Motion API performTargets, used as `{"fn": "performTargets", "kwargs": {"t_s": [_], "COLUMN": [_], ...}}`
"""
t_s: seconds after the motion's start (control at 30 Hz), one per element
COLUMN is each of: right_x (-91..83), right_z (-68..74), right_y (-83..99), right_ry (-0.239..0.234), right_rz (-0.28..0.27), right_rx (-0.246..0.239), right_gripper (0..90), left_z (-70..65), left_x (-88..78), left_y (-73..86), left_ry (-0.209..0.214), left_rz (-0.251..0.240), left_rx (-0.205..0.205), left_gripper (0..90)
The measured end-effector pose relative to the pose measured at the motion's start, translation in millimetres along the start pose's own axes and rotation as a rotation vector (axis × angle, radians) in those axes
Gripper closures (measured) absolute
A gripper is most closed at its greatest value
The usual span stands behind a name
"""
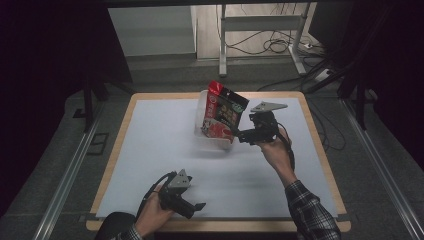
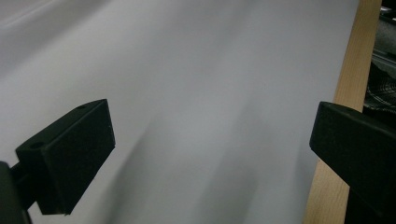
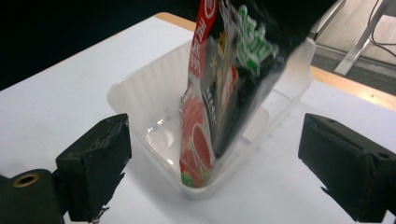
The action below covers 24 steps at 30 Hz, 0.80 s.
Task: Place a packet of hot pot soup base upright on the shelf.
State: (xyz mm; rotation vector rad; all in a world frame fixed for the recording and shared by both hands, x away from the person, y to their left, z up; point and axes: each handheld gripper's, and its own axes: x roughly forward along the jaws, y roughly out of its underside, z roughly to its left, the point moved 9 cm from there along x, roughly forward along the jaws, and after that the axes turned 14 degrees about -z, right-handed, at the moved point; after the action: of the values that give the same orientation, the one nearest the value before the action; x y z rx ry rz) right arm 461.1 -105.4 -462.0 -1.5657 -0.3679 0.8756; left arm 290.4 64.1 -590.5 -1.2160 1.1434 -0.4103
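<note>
At the table's (image 1: 150, 150) 12 o'clock end, snack bag (image 1: 223, 116) stands tilted in the clear tub (image 1: 202, 112): placement looks done. Right claw (image 1: 239, 134), at the tub's 3 o'clock, jaws wide, empty; retreat left. Left claw (image 1: 200, 206) at 6 o'clock, wide, idle.

A snack packet (image 1: 223, 111) stands tilted in a tub (image 1: 202, 107) near the counter's (image 1: 150, 150) far edge; the right hand-held gripper (image 1: 239, 134) sits just beside it.
</note>
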Motion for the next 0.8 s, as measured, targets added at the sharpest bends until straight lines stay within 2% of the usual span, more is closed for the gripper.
{"fn": "performTargets", "kwargs": {"t_s": [0.13,0.3,0.8], "right_x": [-3.7,-10.1,-35.9], "right_z": [-0.3,0.5,4.0], "right_y": [7.6,15.2,23.5], "right_ry": [0.007,0.020,0.026], "right_rz": [0.008,0.024,0.004], "right_rx": [0.000,-0.025,-0.031], "right_gripper": [9.5,8.2,5.3], "left_z": [0.0,0.0,-0.1], "left_x": [-0.2,-0.3,-0.1], "left_y": [0.3,0.7,1.0], "left_ry": [0.001,-0.001,-0.004], "left_rz": [0.004,0.008,0.008], "left_rx": [0.003,0.007,0.012], "left_gripper": [0.0,0.0,0.0]}}
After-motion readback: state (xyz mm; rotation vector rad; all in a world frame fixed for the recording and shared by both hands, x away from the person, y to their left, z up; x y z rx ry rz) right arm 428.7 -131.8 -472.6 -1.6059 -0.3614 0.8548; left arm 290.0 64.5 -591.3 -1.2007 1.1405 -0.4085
